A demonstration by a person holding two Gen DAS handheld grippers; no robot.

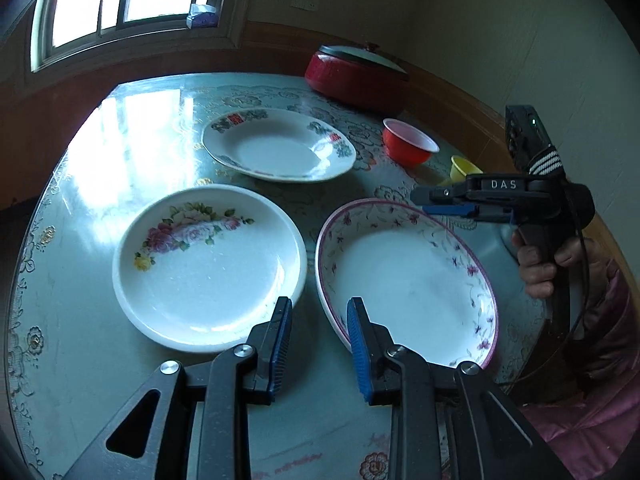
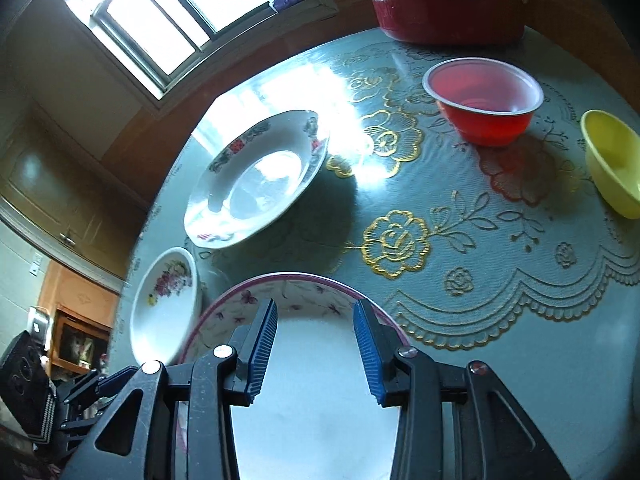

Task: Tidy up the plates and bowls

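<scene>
At the right edge of the right wrist view, the yellow plastic bowl (image 2: pixel 614 162) is cut off. The pink-rimmed white ceramic plate (image 2: pixel 304 360) runs off the bottom edge, its near part hidden behind the right claw (image 2: pixel 316 350). The dark red lidded pot (image 2: pixel 444 8) is clipped at the top edge.

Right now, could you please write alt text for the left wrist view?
The open left gripper hovers over a table between a rose plate and a purple-rimmed plate. Beyond sit a third plate, a red bowl and a yellow bowl.
</scene>
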